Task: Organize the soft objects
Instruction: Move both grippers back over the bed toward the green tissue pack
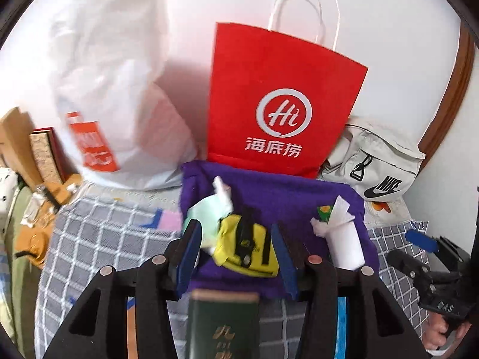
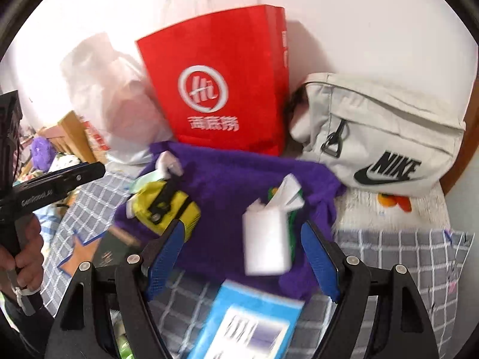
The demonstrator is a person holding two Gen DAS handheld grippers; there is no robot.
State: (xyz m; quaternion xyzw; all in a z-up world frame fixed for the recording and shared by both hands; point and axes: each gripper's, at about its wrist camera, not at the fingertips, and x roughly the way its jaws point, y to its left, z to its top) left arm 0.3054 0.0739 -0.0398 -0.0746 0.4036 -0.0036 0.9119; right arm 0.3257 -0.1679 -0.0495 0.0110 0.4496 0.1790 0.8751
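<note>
Green book (image 1: 223, 323), perhaps, before purple cloth (image 1: 269, 191)

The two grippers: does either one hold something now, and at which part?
Neither holds anything. The left gripper is open above the yellow pouch; the right gripper is open around the white pack.

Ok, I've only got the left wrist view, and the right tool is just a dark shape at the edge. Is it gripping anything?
Observer: No. The right tool is open. The white tissue pack lies between its fingers, with a gap on each side.
Operator: What's directly below it?
Observer: A light blue book or box, blurred, on the checked blanket at the near edge of the purple cloth.
Operator: Anything past the white plastic bag?
Observer: Far left of the white plastic bag is a purple fuzzy thing, too blurred to identify.
</note>
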